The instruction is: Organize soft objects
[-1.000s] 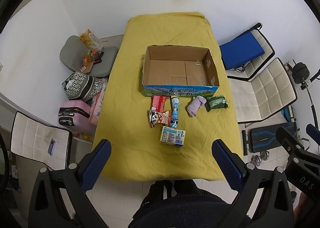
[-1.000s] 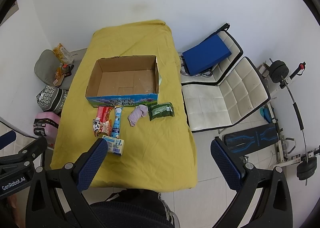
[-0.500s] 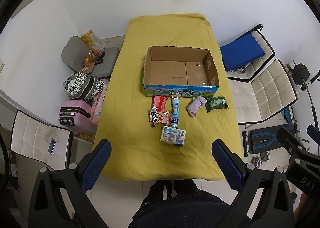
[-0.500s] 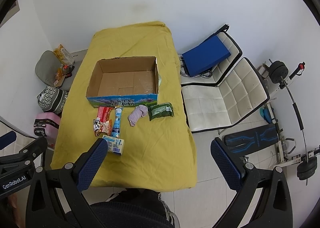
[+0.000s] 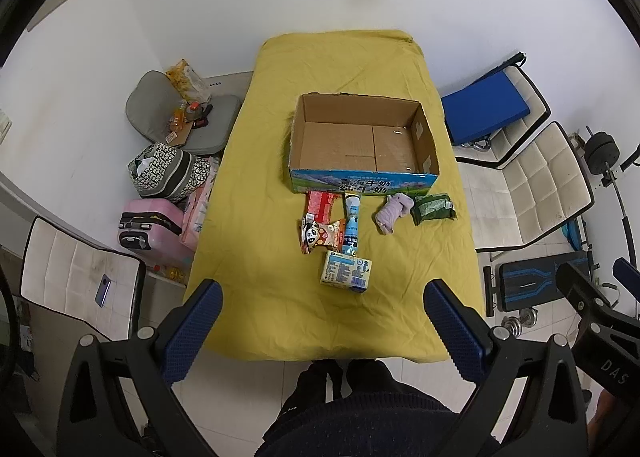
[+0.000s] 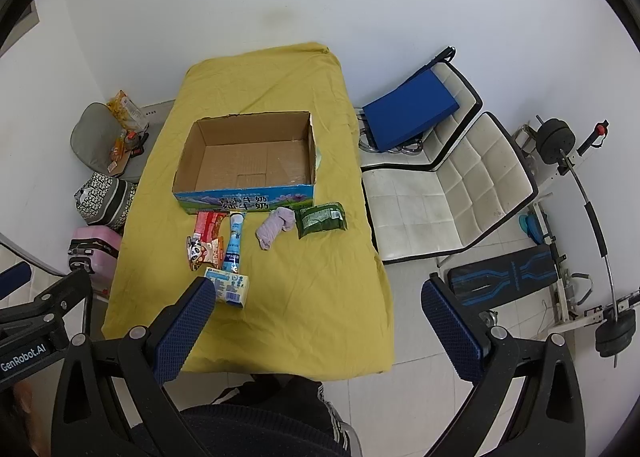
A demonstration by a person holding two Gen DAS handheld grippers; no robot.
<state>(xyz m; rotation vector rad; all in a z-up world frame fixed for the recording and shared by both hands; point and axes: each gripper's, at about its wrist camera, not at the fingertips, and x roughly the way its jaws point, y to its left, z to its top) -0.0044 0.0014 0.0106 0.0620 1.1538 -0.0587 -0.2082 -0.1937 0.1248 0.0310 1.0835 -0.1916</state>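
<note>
An open, empty cardboard box (image 5: 362,141) (image 6: 248,161) sits on a yellow-covered table (image 5: 256,225) (image 6: 320,281). In front of it lie a red snack pack (image 5: 319,204), a panda snack bag (image 5: 322,236), a blue tube (image 5: 352,223), a pale carton (image 5: 346,272), a purple soft cloth (image 5: 393,212) (image 6: 275,225) and a green packet (image 5: 433,209) (image 6: 321,219). My left gripper (image 5: 322,323) is open and empty, high above the table's near edge. My right gripper (image 6: 316,323) is open and empty at the same height, to the right.
Left of the table are a grey cushion (image 5: 160,117), a patterned bag (image 5: 168,173) and a pink suitcase (image 5: 148,225). Right are white chairs (image 5: 536,185), a blue pad (image 5: 486,111) and a weight bench (image 6: 508,277). A person's legs (image 5: 340,389) are below.
Both grippers have shifted slightly, so the table sits a little lower in view. Nothing on the table has moved.
</note>
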